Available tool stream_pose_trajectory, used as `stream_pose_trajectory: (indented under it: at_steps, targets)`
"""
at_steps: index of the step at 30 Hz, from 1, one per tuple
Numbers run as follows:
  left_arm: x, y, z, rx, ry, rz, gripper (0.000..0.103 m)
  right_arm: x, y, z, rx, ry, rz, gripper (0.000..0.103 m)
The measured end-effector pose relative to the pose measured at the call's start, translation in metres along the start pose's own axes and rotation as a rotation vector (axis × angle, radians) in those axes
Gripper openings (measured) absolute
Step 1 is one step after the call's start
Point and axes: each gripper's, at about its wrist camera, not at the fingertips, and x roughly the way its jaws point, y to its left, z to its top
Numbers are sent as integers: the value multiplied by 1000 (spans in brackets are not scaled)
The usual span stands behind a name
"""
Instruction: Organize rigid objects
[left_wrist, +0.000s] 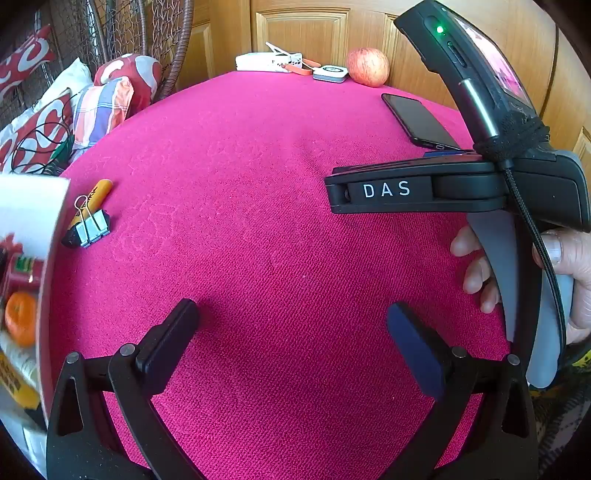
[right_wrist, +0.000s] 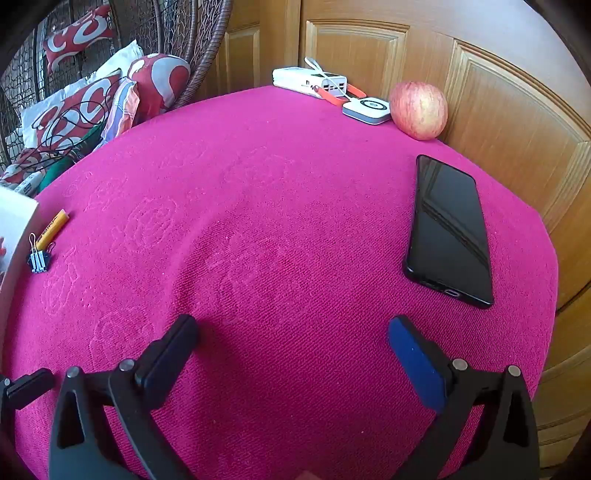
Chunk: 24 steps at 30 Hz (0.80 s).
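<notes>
Fingers (right_wrist: 177, 354) spread wide, phone (right_wrist: 448, 229), apple (right_wrist: 418, 110)

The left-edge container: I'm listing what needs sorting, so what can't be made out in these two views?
- White container, left wrist view: cut off by the frame edge and blurred; its contents besides an orange fruit are unreadable.
- Yellow marker, both views: print too small; a binder clip covers its end.
- Phone, left wrist view: near end hidden behind the right gripper.
</notes>
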Motion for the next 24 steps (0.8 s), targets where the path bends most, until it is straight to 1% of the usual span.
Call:
stream_pose_trajectory:
  at_steps: [24]
  targets:
    - [-1, -1, -1, -2, 2, -1, 103, 1, -1, -1, -1, -1, -2, 103]
